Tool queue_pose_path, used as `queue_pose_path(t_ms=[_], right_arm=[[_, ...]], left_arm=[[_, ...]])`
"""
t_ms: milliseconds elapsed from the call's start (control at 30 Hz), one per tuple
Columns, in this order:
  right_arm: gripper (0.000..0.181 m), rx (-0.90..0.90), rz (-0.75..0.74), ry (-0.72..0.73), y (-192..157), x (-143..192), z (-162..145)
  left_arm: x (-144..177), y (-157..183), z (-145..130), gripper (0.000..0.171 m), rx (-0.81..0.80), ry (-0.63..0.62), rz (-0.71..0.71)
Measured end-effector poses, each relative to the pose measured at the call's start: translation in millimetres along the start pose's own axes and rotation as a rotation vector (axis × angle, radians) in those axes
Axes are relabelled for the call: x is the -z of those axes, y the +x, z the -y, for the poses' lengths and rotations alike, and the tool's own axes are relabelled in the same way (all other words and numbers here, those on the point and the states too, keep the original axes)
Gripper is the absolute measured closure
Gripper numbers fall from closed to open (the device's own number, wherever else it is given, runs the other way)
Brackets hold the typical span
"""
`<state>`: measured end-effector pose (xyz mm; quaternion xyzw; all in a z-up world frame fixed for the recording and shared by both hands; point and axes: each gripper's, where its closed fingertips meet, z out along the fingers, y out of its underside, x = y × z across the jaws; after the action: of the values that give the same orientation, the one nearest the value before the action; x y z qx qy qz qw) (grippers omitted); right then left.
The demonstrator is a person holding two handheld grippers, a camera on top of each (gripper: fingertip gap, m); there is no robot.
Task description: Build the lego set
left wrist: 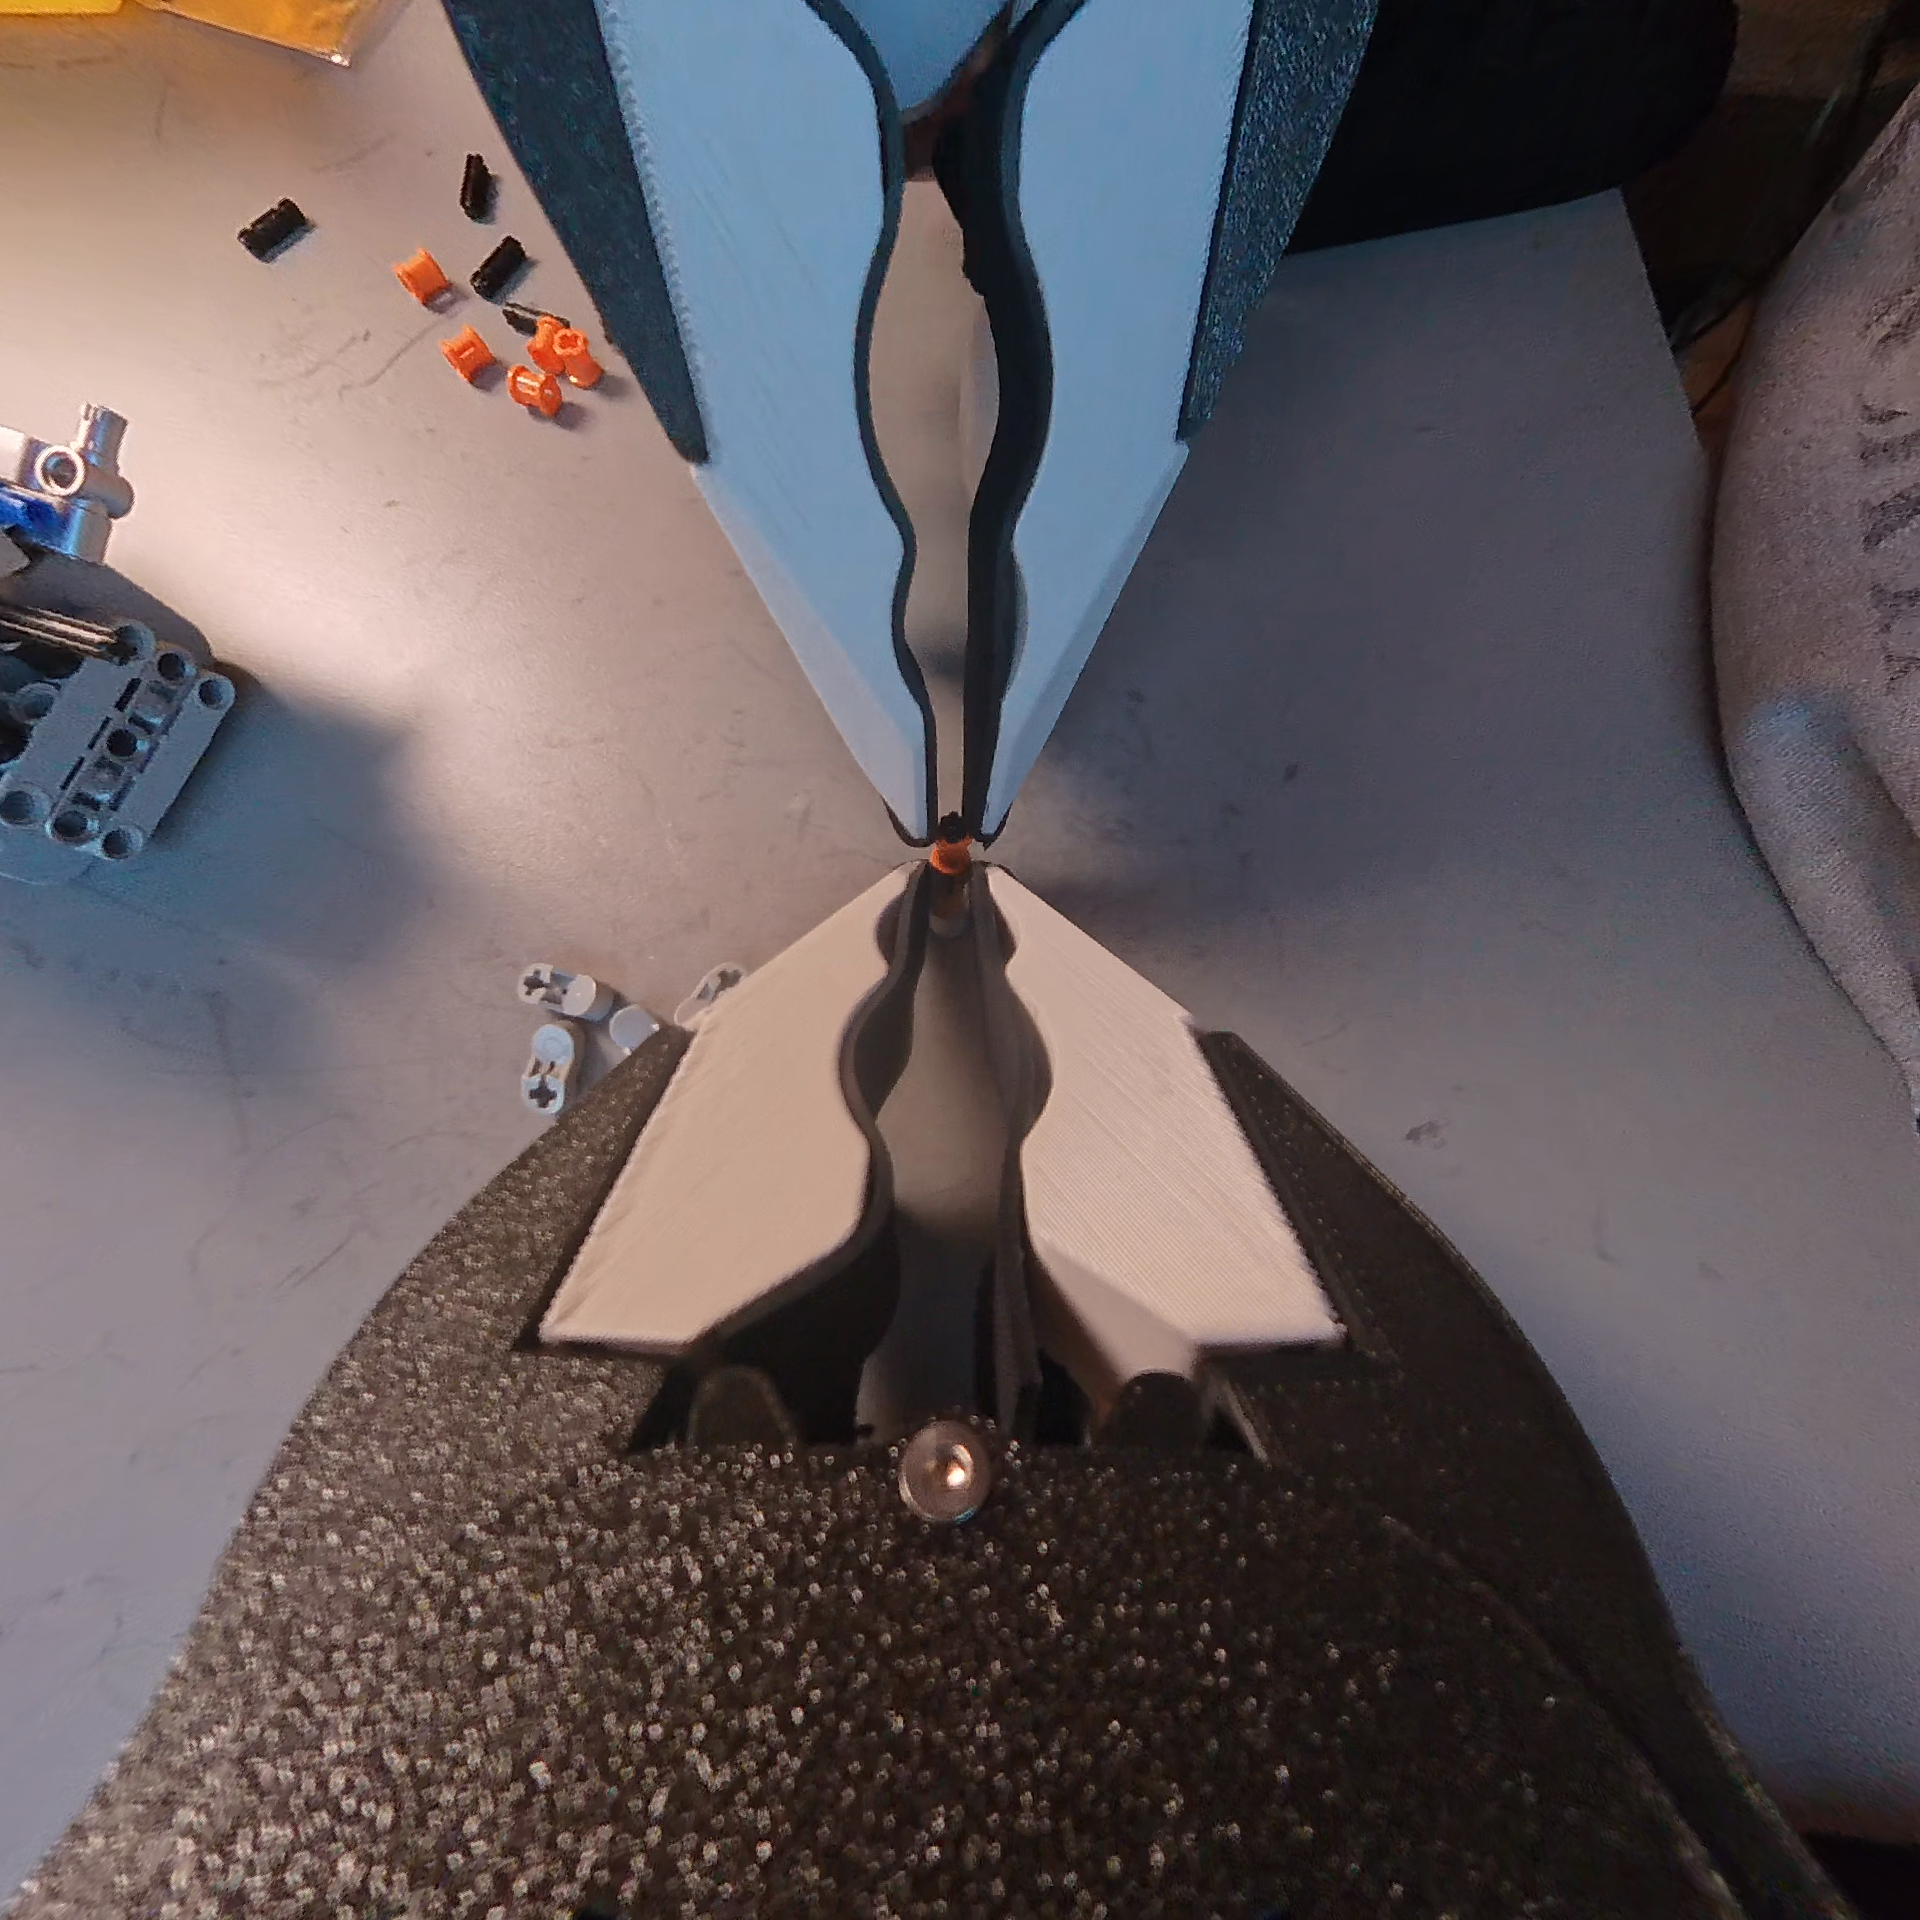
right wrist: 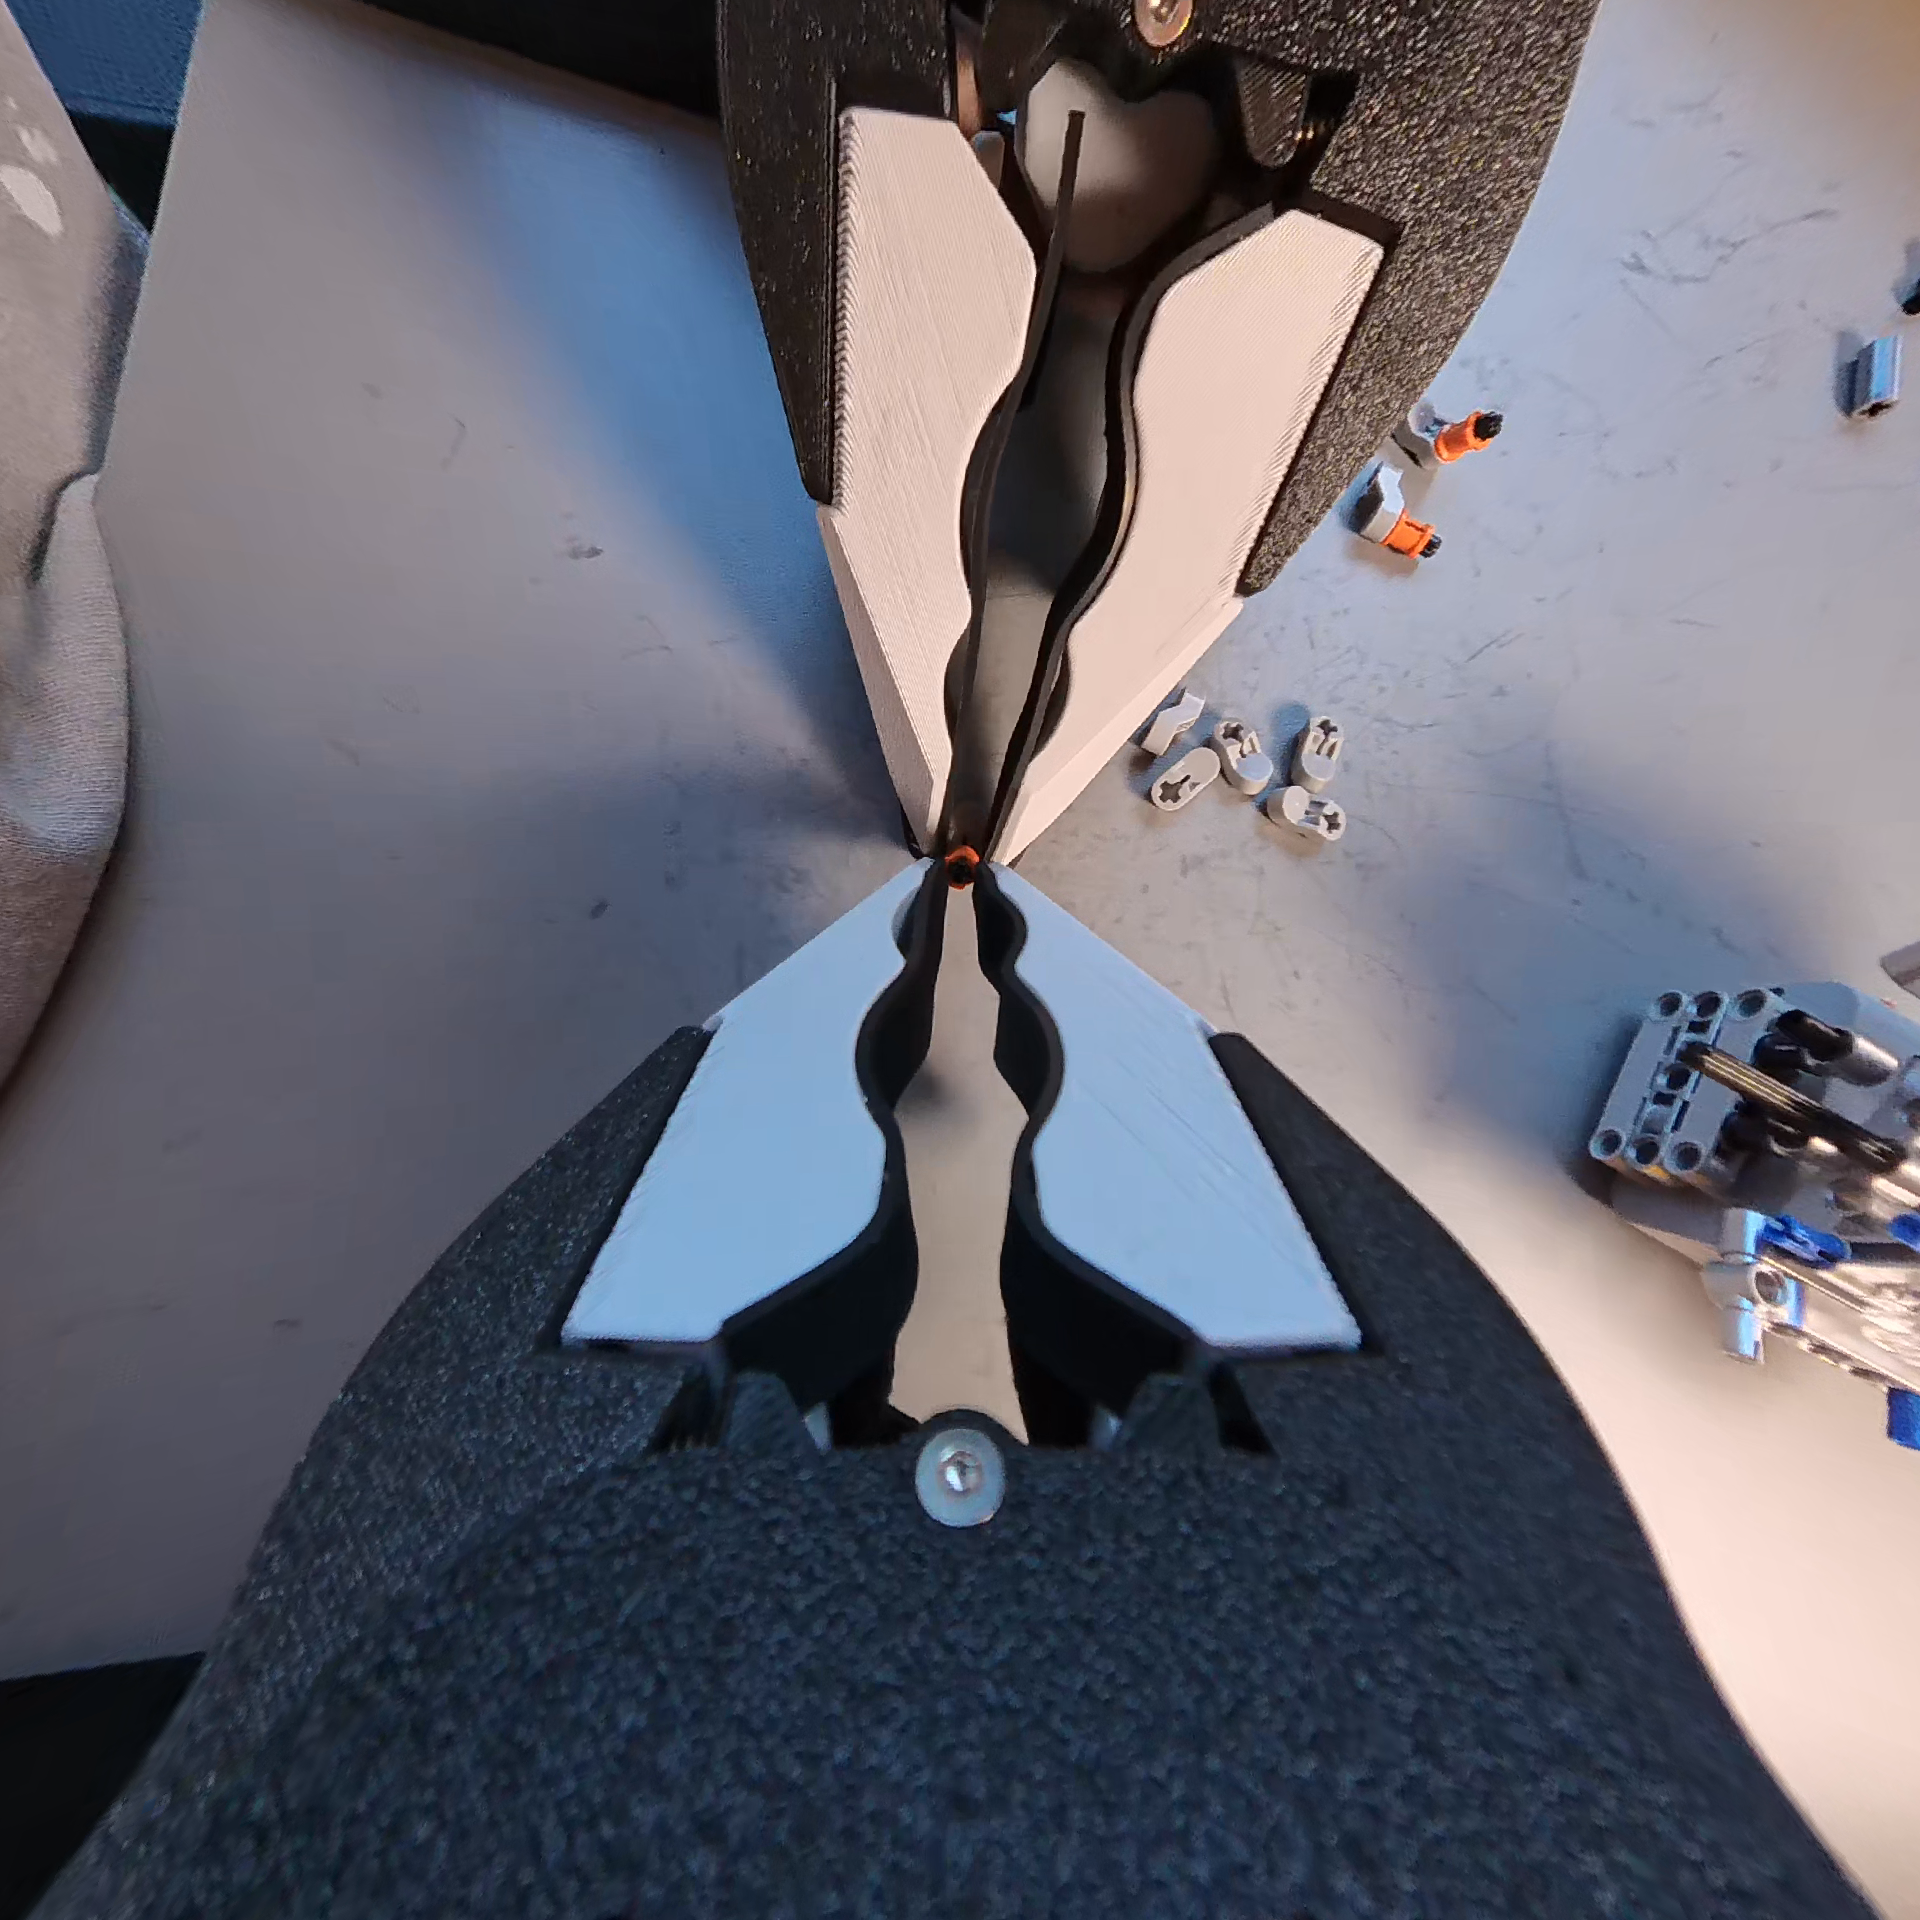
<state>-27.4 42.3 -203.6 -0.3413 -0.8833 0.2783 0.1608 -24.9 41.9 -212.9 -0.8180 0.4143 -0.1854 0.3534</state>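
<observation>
My two grippers meet tip to tip above a grey table [left wrist: 1351, 831]. My left gripper [left wrist: 948, 875] is shut on a small grey connector piece [left wrist: 947, 920] that carries an orange bush [left wrist: 948, 854] on a black pin. My right gripper [left wrist: 951, 828] comes in from the top of the left wrist view and is shut on the black pin end just past the bush. In the right wrist view my right gripper [right wrist: 957, 881] is at the bottom, the left gripper [right wrist: 962, 837] is at the top, and the orange bush [right wrist: 961, 861] sits between their tips.
Loose orange bushes [left wrist: 540, 364] and black pins [left wrist: 497, 262] lie at the far left. Several grey connectors [left wrist: 566, 1023] lie beside my left gripper. A grey beam assembly [left wrist: 94, 748] with blue parts sits at the left edge. Two grey pieces with orange bushes [right wrist: 1397, 520] lie apart. Grey cloth [left wrist: 1829, 623] borders the table. The grippers are tip to tip, or close to it.
</observation>
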Motion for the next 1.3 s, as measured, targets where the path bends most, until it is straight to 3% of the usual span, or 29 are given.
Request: queue_pose_path(t_ms=[200, 300, 367, 633, 800, 1033, 1300], right_arm=[[0.177, 0.001, -0.009, -0.014, 0, -1, 1], [0.178, -0.055, 0.026, 0.066, 1, 1, -3], [0.179, -0.122, 0.052, 0.116, 3, 7, -7], [0.178, -0.288, 0.172, 0.351, 11, 32, 7], [0.178, -0.290, 0.192, 0.386, 9, 33, 13], [0.178, -0.244, 0.159, 0.350, 8, 28, 11], [0.178, -0.102, 0.074, 0.181, 2, 9, -5]], left_arm=[[0, 0, 0, 0.167, 0.009, 0.001, 0.001], [2, 0, 0, 0.165, -0.007, 0.007, 0.014], [8, -4, 2, 0.154, -0.003, 0.032, 0.026], [22, -8, 18, 0.154, 0.034, 0.165, 0.011], [26, -5, 30, 0.159, 0.046, 0.226, -0.003], [22, -4, 26, 0.165, 0.031, 0.194, -0.004], [8, -5, 6, 0.161, -0.061, 0.056, 0.058]])
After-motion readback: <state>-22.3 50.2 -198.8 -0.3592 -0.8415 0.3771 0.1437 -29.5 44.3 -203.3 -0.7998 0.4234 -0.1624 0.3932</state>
